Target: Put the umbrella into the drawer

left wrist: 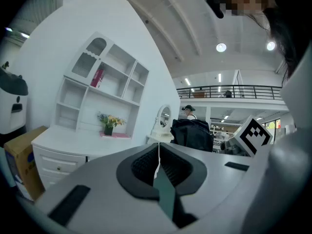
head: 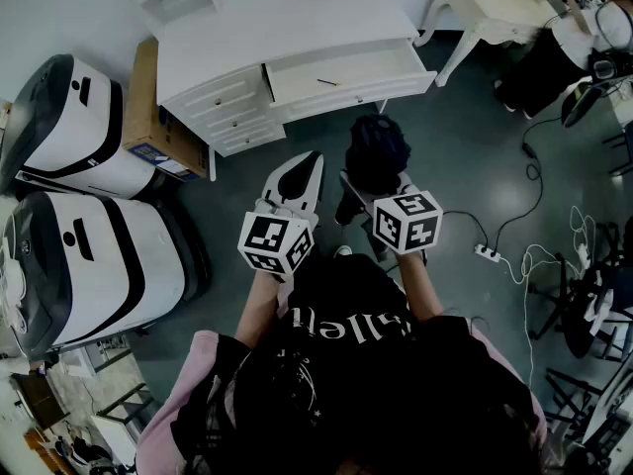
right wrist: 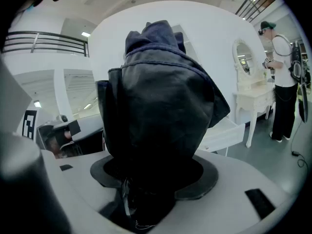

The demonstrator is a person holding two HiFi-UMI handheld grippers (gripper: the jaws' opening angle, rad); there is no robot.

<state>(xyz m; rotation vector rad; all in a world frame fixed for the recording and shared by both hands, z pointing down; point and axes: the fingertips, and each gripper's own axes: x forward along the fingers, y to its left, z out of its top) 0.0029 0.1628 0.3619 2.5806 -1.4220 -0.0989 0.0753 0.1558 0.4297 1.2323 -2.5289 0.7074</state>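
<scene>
Carrying step — the right gripper (head: 364, 188) pinches the umbrella (head: 377, 149); the left gripper (head: 304, 168) is pressed together, empty. Next, lower it into the open drawer (head: 341, 75).

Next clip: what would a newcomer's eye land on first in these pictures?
A dark folded umbrella, clamped in the right gripper, fills the right gripper view. In the head view it is held in front of the white desk, whose drawer is pulled open. The left gripper is beside it, jaws together on nothing, and two big white-and-black machines stand on the floor at the head view's left.
</scene>
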